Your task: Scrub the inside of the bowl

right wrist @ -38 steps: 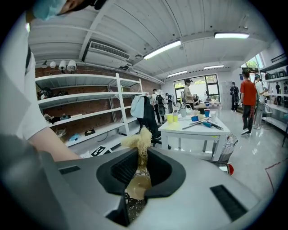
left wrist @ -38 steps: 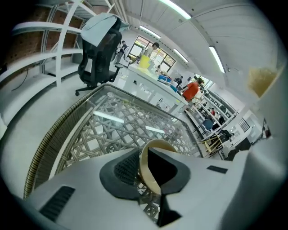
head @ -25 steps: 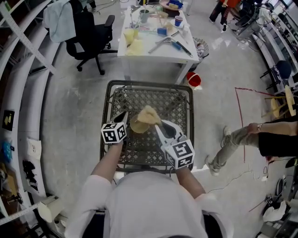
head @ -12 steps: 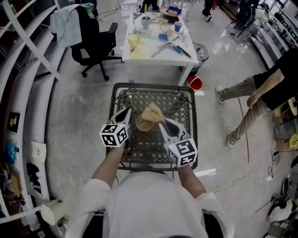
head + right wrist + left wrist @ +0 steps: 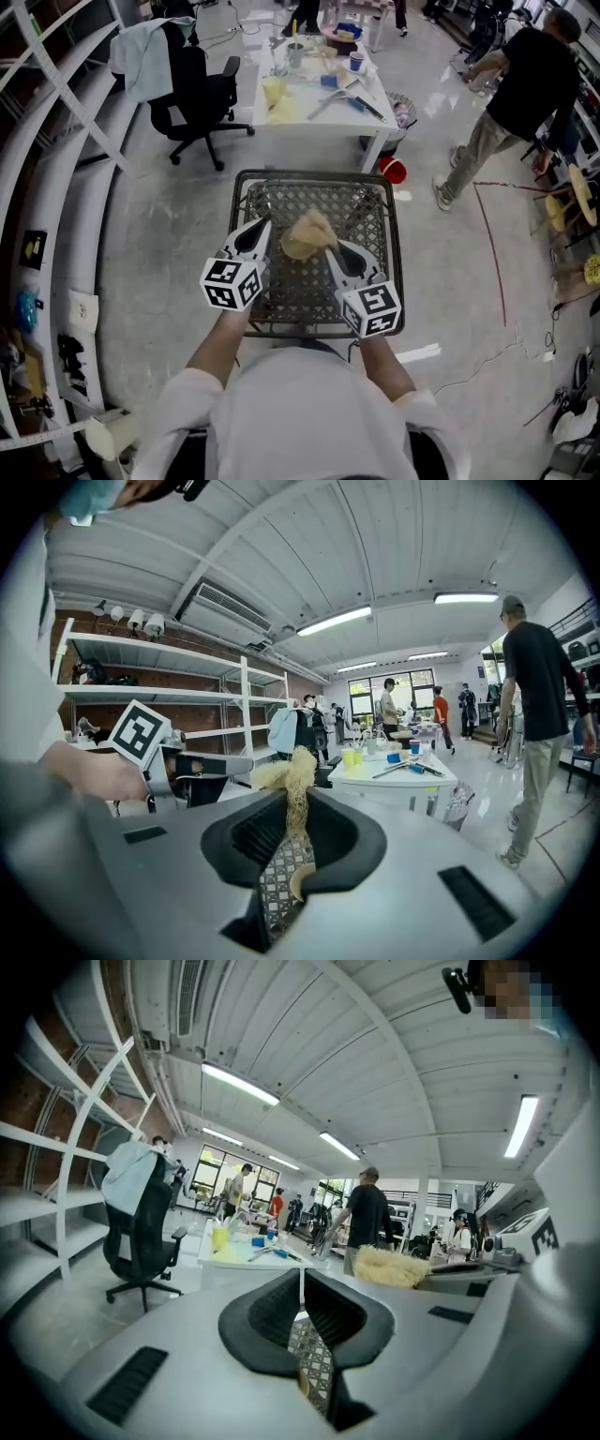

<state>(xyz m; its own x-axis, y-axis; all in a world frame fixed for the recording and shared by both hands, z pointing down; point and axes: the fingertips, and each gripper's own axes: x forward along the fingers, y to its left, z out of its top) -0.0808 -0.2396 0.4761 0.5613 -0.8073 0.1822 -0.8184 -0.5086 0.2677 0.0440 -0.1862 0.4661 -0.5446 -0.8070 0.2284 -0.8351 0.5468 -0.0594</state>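
A tan bowl sits on the black mesh table. A yellow fibrous scrubber hovers at the bowl's far right rim, and my right gripper is shut on it. In the right gripper view the scrubber sticks up from the closed right gripper. My left gripper is held above the table just left of the bowl, shut with nothing seen between its jaws. The left gripper view shows its tips pressed together, the scrubber off to the right.
Beyond the mesh table stand a white table cluttered with cups and tools, a black office chair with a cloth over it, and a red bucket. A person walks at the right. White shelving runs along the left.
My left gripper has risen toward the camera, still shut. The right gripper with the scrubber shifted slightly. The person at the right has walked farther away.
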